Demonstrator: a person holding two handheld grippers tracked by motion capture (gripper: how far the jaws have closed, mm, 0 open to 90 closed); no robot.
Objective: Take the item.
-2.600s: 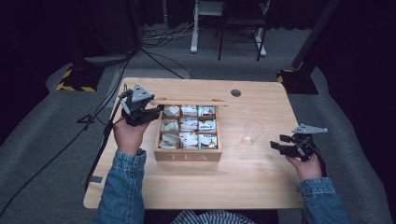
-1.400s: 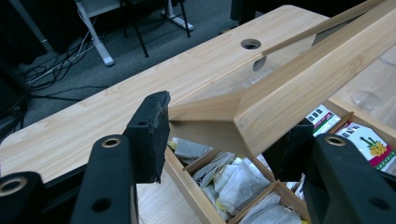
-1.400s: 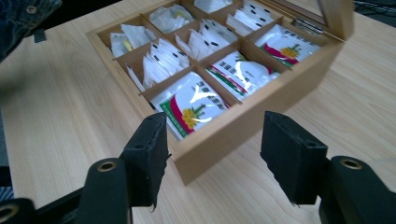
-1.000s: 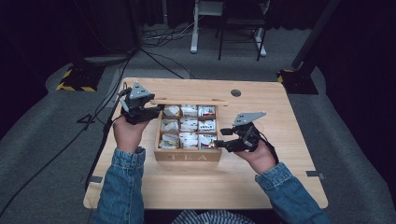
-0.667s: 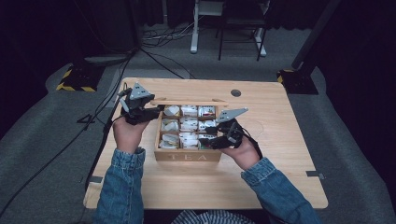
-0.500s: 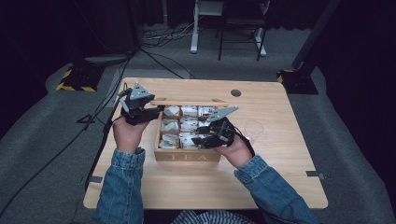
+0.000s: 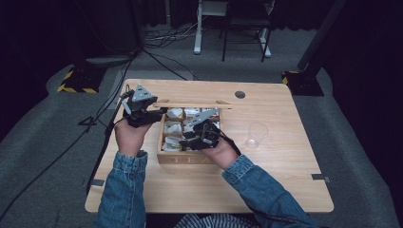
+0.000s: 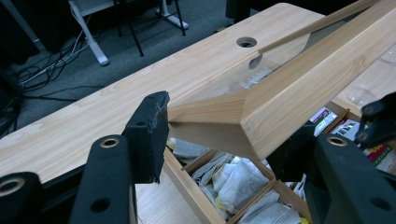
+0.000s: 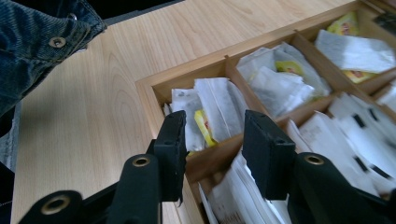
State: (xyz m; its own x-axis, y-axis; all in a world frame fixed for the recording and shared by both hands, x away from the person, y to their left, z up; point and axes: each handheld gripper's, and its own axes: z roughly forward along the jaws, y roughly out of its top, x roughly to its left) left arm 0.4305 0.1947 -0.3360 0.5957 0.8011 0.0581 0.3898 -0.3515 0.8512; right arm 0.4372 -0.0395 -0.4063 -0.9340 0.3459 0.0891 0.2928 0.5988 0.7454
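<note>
The left gripper [image 7: 142, 114] holds the raised lid [image 8: 299, 88] of the wooden tea box [image 7: 183, 157]. In the left gripper view its jaws stand part open with the lid's corner between them; one pad lies against the lid's edge, and the other is hidden behind the wood, so I cannot tell whether it presses. Below the jaws lie compartments of white tea bags [image 8: 233, 179].

The right gripper [image 9: 212, 156] hovers over the box with its jaws part open and nothing between them. A wooden divider [image 9: 210, 156] runs under the gap. Beyond the jaws sits a compartment of white and yellow sachets [image 9: 212, 114]. A clear glass [image 7: 256, 135] stands on the table [image 7: 285, 175], well off behind that gripper
</note>
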